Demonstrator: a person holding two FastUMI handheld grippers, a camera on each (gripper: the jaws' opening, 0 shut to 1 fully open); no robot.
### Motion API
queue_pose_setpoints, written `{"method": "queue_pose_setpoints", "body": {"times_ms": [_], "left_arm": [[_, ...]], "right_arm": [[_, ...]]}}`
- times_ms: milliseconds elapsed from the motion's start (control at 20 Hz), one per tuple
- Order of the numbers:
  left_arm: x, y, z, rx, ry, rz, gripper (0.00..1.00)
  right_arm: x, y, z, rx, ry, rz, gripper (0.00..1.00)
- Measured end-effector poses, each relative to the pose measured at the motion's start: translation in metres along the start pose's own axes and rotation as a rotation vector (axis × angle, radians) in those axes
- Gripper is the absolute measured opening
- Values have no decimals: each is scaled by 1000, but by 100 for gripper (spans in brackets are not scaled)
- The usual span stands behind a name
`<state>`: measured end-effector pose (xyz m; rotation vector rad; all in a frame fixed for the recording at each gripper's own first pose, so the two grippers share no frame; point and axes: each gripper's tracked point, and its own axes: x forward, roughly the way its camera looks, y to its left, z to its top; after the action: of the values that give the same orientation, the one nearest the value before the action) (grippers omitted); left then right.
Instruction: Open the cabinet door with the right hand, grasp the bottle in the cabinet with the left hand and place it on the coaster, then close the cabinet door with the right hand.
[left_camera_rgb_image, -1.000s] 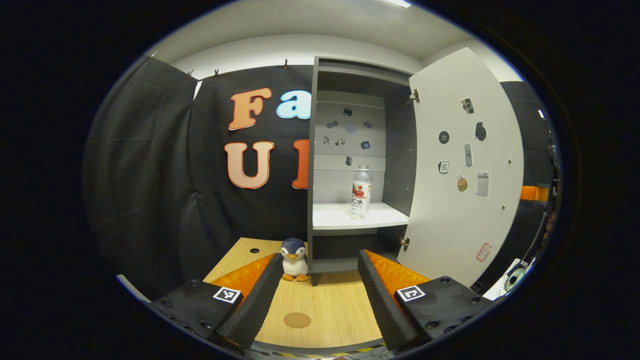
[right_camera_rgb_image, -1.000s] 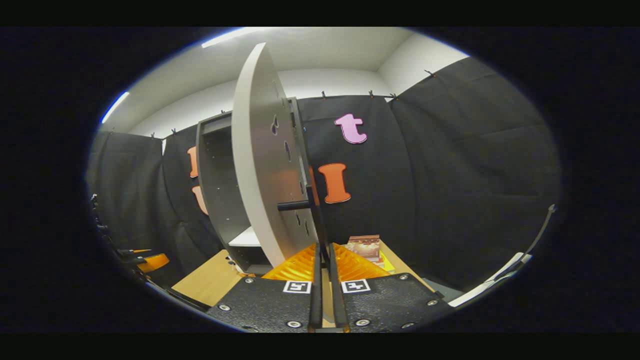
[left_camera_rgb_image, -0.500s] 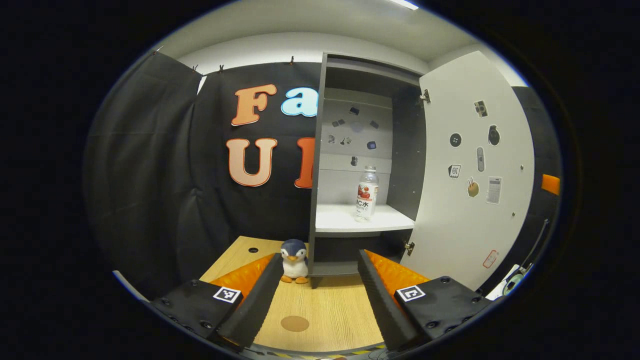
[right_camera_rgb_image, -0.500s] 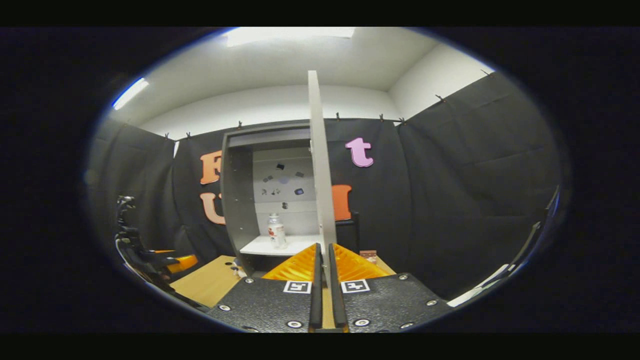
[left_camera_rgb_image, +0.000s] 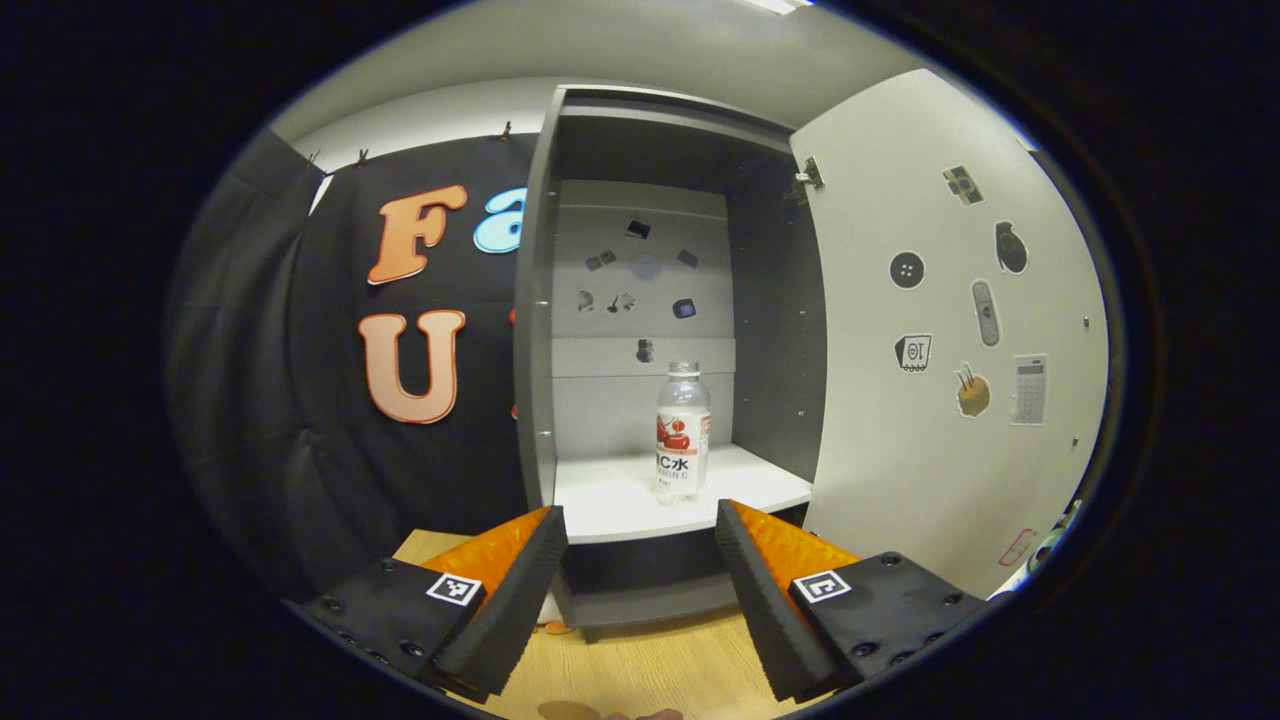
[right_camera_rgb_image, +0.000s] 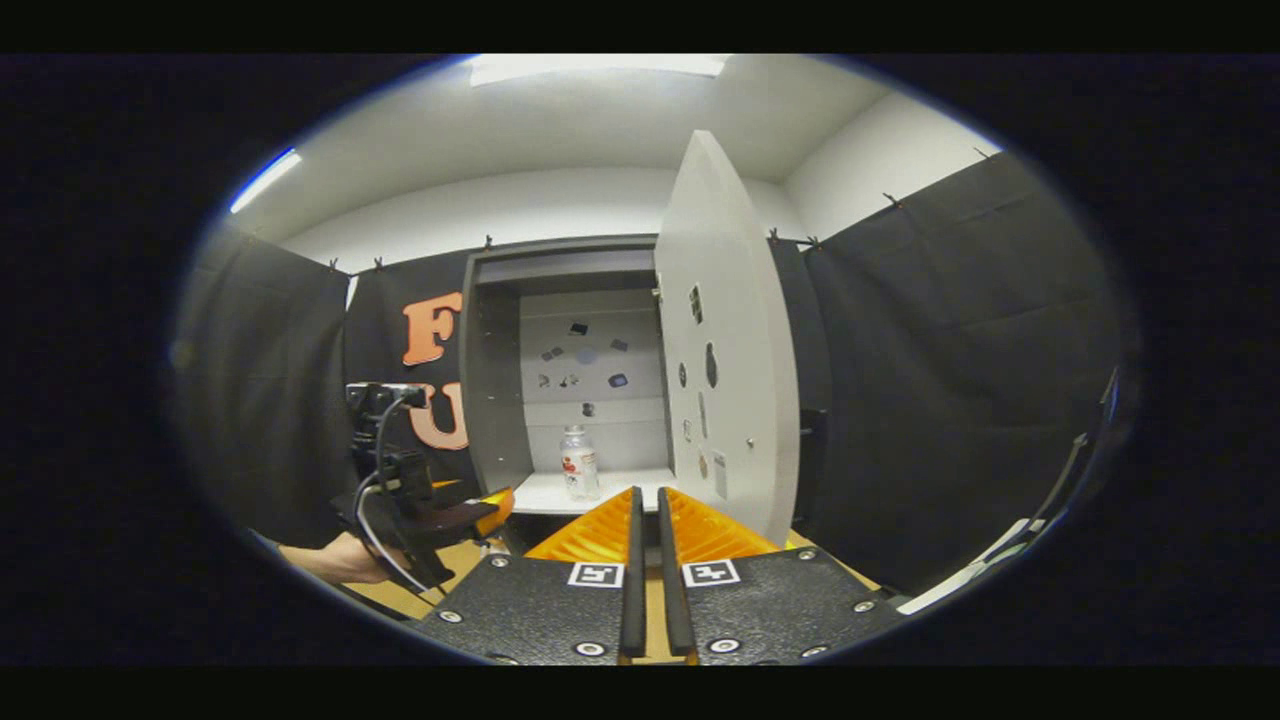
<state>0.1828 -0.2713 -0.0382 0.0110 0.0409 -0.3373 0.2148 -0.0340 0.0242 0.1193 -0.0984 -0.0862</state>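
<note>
The grey cabinet (left_camera_rgb_image: 540, 330) stands open, its white door (left_camera_rgb_image: 950, 330) swung out to the right. A clear bottle (left_camera_rgb_image: 683, 430) with a red-and-white label stands upright on the white shelf (left_camera_rgb_image: 610, 500). My left gripper (left_camera_rgb_image: 640, 515) is open just in front of the shelf edge, a little short of the bottle and holding nothing. In the right gripper view, my right gripper (right_camera_rgb_image: 648, 492) is shut on nothing and points at the cabinet from farther back, apart from the door (right_camera_rgb_image: 725, 400). The bottle (right_camera_rgb_image: 578, 476) and the left gripper (right_camera_rgb_image: 430, 510), held by a hand (right_camera_rgb_image: 335, 560), also show there.
The cabinet rests on a wooden table (left_camera_rgb_image: 640, 670). A sliver of a brown round shape (left_camera_rgb_image: 562, 711) peeks in at the table's near edge. Stickers dot the door's inner face and the cabinet's back panel (left_camera_rgb_image: 640, 290). Black cloth walls surround the booth.
My left gripper has risen and moved forward to the shelf, so the bottle looms larger and the penguin toy has dropped from sight. The right gripper has come off the door, which stands wide open.
</note>
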Motion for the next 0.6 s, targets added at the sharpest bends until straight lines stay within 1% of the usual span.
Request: {"method": "queue_pose_setpoints", "body": {"times_ms": [50,100,150,200,250,300,350,400,450,600], "left_arm": [[22,-6,-1,16,-8,-22,95],[42,-10,-2,31,-15,-36,97],[60,-12,-3,46,-23,-42,95],[77,-14,-4,53,-32,-46,95],[92,-18,-4,57,-40,-63,97],[108,-22,-5,57,-46,-78,96],[120,-22,-7,60,-44,-84,95],[132,-23,-7,56,-48,-93,96],[143,-24,-6,48,-51,-98,95],[172,-25,-7,22,-53,-112,95]], "right_arm": [[3,2,-1,11,5,-9,7],[8,5,-5,24,16,-16,7],[15,10,-8,39,28,-17,7],[21,13,-10,48,32,-27,7],[30,13,-12,50,37,-35,4],[36,14,-14,47,45,-47,7],[45,14,-18,49,58,-55,7],[52,17,-21,50,68,-56,7],[60,19,-24,45,78,-62,0],[82,22,-32,39,106,-76,0]]}}
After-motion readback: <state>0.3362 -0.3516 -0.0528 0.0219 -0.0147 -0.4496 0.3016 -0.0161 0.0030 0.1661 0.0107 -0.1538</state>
